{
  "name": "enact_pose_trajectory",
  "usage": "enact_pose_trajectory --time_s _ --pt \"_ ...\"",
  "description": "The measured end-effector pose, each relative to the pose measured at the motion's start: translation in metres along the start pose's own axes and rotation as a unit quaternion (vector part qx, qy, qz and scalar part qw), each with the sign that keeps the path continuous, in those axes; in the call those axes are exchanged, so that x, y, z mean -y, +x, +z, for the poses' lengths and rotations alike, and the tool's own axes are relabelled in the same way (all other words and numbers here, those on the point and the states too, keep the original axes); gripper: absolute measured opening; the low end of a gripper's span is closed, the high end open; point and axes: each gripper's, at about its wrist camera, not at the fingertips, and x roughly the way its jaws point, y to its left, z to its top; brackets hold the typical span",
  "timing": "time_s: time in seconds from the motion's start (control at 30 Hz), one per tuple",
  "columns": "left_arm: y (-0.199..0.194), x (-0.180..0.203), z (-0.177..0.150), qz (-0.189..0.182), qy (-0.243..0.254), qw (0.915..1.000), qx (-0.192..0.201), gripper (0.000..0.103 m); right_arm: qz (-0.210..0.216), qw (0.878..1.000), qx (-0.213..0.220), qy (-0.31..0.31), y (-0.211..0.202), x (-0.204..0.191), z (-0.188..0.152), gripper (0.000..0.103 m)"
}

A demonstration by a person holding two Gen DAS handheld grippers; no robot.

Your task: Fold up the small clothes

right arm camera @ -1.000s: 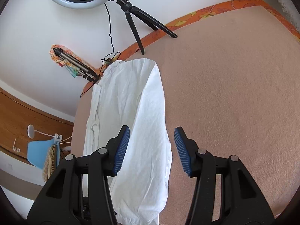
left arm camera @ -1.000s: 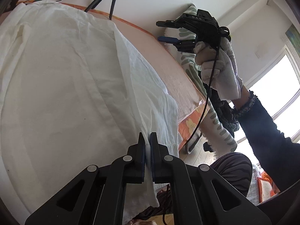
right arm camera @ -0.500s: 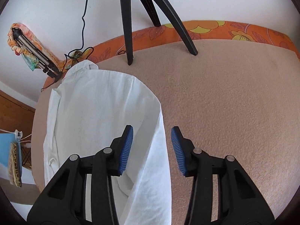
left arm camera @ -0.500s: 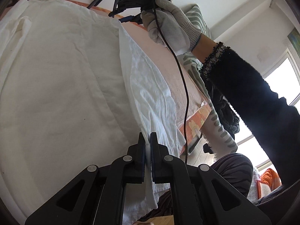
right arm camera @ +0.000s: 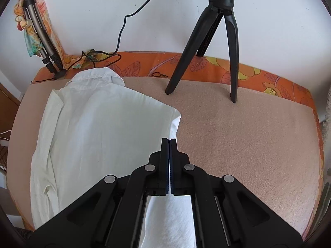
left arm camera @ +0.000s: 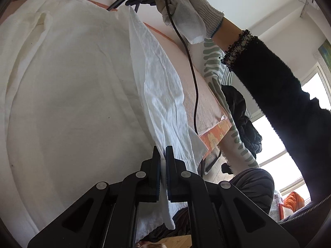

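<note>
My left tool (left arm camera: 162, 161) is clamped on the near hem of the white shirt (left arm camera: 68, 95), with a strip of cloth pinched between its pads. My right tool (right arm camera: 169, 144) has its jaws together on the shirt's right edge, just below the far corner of the folded panel; cloth shows beneath its frame, so I judge it has hold of that edge.

The shirt (right arm camera: 99, 124) lies on the bed (right arm camera: 248, 144), collar toward the wall, one side already turned in. The tripod (right arm camera: 215, 47) stands just beyond it.

This is thin, light, limp cotton. It won't hold any shape between my two grips and will sag and wrinkle wherever it is unsupported. It isn't slippery, so a pinch on a hem or seam should hold. The doubled edges are the best places to grip; the single layer in the middle would bunch. I'd keep the edge taut between both tools when carrying it over.
</note>
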Motion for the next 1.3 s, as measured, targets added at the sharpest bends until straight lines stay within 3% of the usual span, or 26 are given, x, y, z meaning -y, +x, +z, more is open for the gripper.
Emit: enact_pose_trajectory --time_s 0.2,0.3,0.37,0.5,0.57,0.67,0.87,1.03,1.2,1.3 --pt "-0.014 -0.003 -0.016 0.01 -0.004 0.9998 0.014 0.003 -0.007 0.999 -0.003 -0.042 0.022 -0.042 -0.007 0.001" --pt "-0.012 -0.013 -0.018 0.008 -0.026 0.9996 0.002 0.003 0.013 0.999 -0.032 -0.025 0.04 -0.045 -0.012 0.001" --pt "-0.012 -0.018 -0.019 0.004 -0.037 0.9993 -0.002 0.003 0.012 1.0 -0.021 -0.018 0.033 -0.043 -0.014 0.002" --pt "-0.016 -0.017 -0.015 0.009 -0.033 0.9994 -0.002 0.005 0.033 0.999 0.007 -0.001 -0.011 -0.023 -0.027 0.03" --pt "-0.017 -0.018 -0.015 0.012 -0.037 0.9992 -0.005 0.007 0.034 0.999 0.019 0.008 -0.039 -0.008 -0.041 0.03" --pt "-0.019 -0.019 -0.017 0.021 -0.035 0.9991 -0.009 0.009 0.034 0.999 0.025 0.029 -0.075 0.016 -0.077 0.03" --pt "-0.024 -0.017 -0.026 0.032 -0.022 0.9992 -0.011 0.01 0.076 0.995 -0.003 0.058 -0.115 0.042 -0.182 0.03" --pt "-0.031 -0.013 -0.03 0.051 -0.009 0.9987 0.001 0.01 0.072 0.995 -0.042 0.057 -0.105 0.038 -0.252 0.03" --pt "-0.043 -0.007 -0.026 0.055 0.007 0.9982 0.021 0.01 0.101 0.989 -0.07 0.077 -0.089 0.045 -0.296 0.032" --pt "-0.05 -0.007 -0.022 0.058 0.009 0.9977 0.035 0.01 0.107 0.989 -0.065 0.073 -0.091 0.044 -0.313 0.032"
